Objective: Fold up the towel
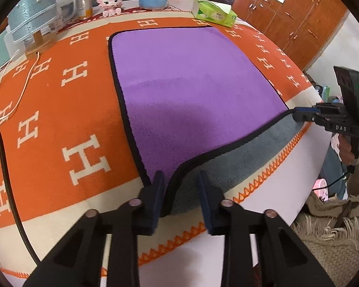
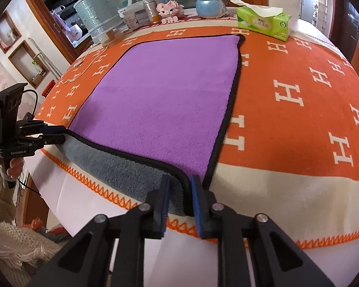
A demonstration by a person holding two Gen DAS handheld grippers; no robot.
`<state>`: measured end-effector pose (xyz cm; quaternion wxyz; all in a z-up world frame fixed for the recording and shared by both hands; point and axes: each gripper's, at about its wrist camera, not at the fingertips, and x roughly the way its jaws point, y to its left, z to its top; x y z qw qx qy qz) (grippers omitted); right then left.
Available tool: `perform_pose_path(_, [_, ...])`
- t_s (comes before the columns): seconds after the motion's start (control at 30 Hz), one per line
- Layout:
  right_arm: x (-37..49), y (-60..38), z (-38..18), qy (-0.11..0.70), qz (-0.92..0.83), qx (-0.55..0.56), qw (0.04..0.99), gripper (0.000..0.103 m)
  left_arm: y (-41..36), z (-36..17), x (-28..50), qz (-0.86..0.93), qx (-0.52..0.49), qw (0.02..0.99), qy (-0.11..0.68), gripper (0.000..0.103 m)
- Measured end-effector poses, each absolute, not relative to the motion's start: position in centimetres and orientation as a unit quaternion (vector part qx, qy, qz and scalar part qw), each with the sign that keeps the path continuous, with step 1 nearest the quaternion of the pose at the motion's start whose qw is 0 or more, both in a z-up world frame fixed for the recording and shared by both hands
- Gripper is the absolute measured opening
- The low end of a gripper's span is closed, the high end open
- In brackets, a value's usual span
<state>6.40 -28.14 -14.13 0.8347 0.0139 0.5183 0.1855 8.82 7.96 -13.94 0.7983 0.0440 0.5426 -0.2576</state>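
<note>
A purple towel with black trim and a grey underside lies flat on the orange blanket, also in the right wrist view. Its near edge is lifted, showing grey. My left gripper straddles the near left corner with a clear gap between the jaws; it shows in the right wrist view. My right gripper has its jaws closed on the near right corner of the towel; in the left wrist view it pinches that corner.
The orange blanket with white H marks covers the table. At the far edge stand a green tissue pack, a blue snow globe, a pink toy and a lamp. White cables lie at left.
</note>
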Motion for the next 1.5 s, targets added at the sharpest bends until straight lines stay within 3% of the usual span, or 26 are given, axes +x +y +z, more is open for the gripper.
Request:
perform_pose_path(0.23, [6.2, -28.1, -14.0, 0.516, 0.184, 0.007, 0.837, 0.006, 7.1, -13.6, 8.1, -0.255, 0.072, 0.805, 0.531, 0.010])
perform_pose_path(0.43, [5.7, -27.5, -13.5, 0.504, 0.174, -0.015, 0.846, 0.005, 6.8, -12.8, 7.6, -0.228, 0.094, 0.822, 0.513, 0.006])
perform_pose_path(1.07, [8.3, -27.2, -9.5, 0.437, 0.117, -0.020, 0.891, 0.005, 5.0, -7.9, 10.0, -0.145, 0.152, 0.879, 0.428, 0.005])
perform_pose_path(1.5, [16.8, -27.2, -6.7, 0.393, 0.059, -0.021, 0.917, 0.005, 3.9, -5.7, 20.0, -0.076, 0.139, 0.902, 0.401, 0.005])
